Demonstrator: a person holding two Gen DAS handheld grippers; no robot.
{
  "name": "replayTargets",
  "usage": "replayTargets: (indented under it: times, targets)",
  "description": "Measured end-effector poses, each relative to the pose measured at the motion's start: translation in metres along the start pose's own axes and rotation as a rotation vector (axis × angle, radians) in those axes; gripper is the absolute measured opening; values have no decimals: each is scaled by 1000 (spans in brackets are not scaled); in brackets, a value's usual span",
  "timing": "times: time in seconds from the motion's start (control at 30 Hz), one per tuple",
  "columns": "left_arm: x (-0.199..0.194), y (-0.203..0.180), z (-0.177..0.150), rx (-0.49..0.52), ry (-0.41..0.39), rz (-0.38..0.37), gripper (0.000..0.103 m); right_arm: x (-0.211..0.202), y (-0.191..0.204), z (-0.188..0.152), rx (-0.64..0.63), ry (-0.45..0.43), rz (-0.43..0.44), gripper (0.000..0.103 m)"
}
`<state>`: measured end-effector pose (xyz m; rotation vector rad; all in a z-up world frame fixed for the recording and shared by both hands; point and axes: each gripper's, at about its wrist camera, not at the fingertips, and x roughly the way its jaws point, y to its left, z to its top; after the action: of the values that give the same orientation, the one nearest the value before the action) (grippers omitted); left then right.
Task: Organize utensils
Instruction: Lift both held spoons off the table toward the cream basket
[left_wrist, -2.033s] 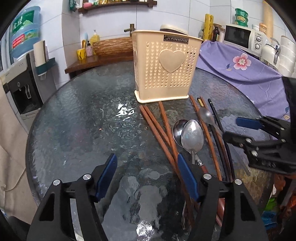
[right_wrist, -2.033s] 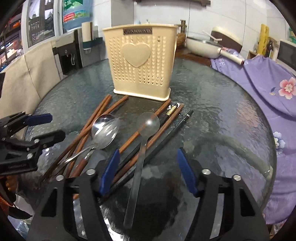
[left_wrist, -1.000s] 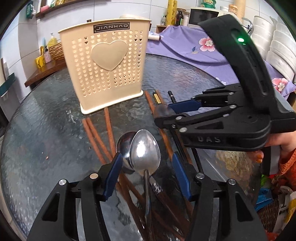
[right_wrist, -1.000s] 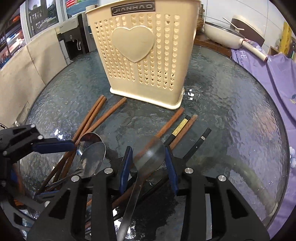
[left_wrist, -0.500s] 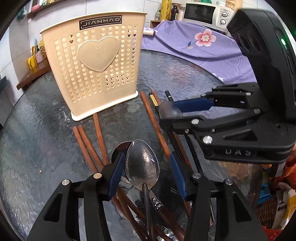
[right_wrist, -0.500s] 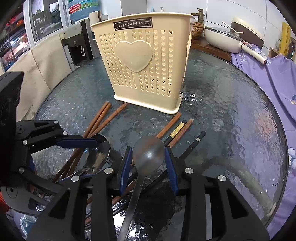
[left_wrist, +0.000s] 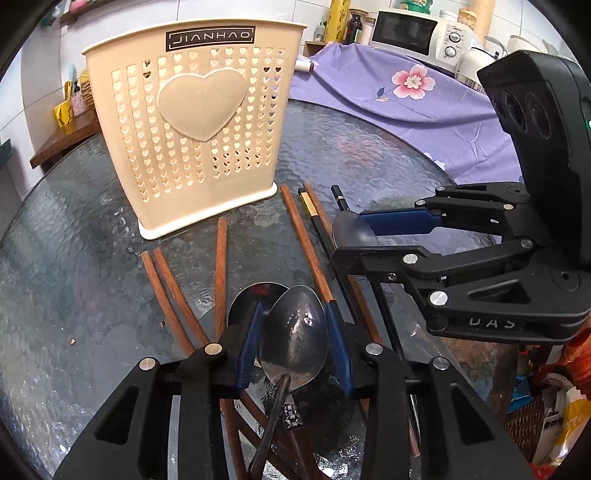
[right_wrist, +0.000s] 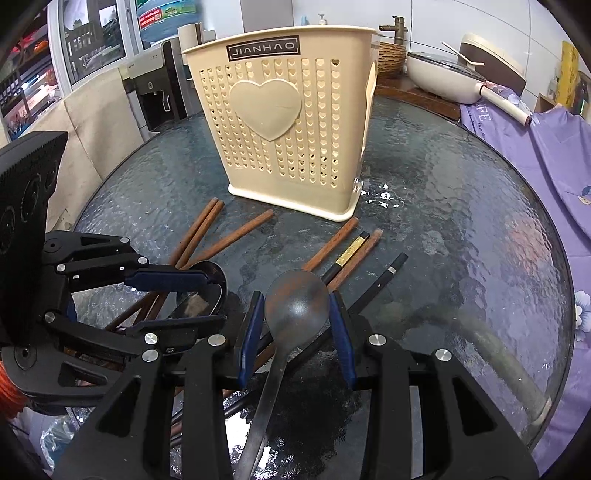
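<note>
Gripping spoons lower centre: left gripper (left_wrist: 293, 338) jaws, just closing, pinch the steel spoon (left_wrist: 294, 341); right gripper (right_wrist: 297, 325) holds the grey spoon (right_wrist: 295, 301). Smooth bowls may slip, missing the caddy (right_wrist: 284, 122).

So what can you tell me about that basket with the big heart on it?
The basket is cream plastic, tall and narrow, and stands upright on the round glass table. Its front wall has a raised heart in the middle, rows of little heart-shaped holes, and a dark label reading JIANHAO near the top rim. A flat lip runs round its base. Nothing can be seen inside from here. Brown chopsticks lie in front of it on the glass, close to its base; neither gripper touches it.
</note>
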<state>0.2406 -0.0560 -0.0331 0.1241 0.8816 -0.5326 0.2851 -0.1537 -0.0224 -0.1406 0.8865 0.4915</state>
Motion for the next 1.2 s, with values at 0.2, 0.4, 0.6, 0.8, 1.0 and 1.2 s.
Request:
replayTargets:
  times: [0.2, 0.4, 0.6, 0.8, 1.0, 1.2]
  targets:
    - [-2, 0, -2, -10, 1, 1, 35, 0, 0, -1, 5, 1, 2, 37]
    - [-8, 2, -2, -19, -12, 8, 34, -5, -2, -2, 14, -18, 0, 37]
    - [-29, 4, 0, -38, -66, 13, 34, -20, -2, 0, 25, -58, 4, 37]
    - [-62, 3, 6, -37, -146, 29, 34, -41, 0, 4, 20, -109, 5, 37]
    - [-85, 4, 10, -46, -202, 50, 34, -61, 6, 7, 4, -155, -7, 37]
    - [-101, 8, 9, -64, -243, 67, 34, -78, 12, 8, -10, -187, -11, 37]
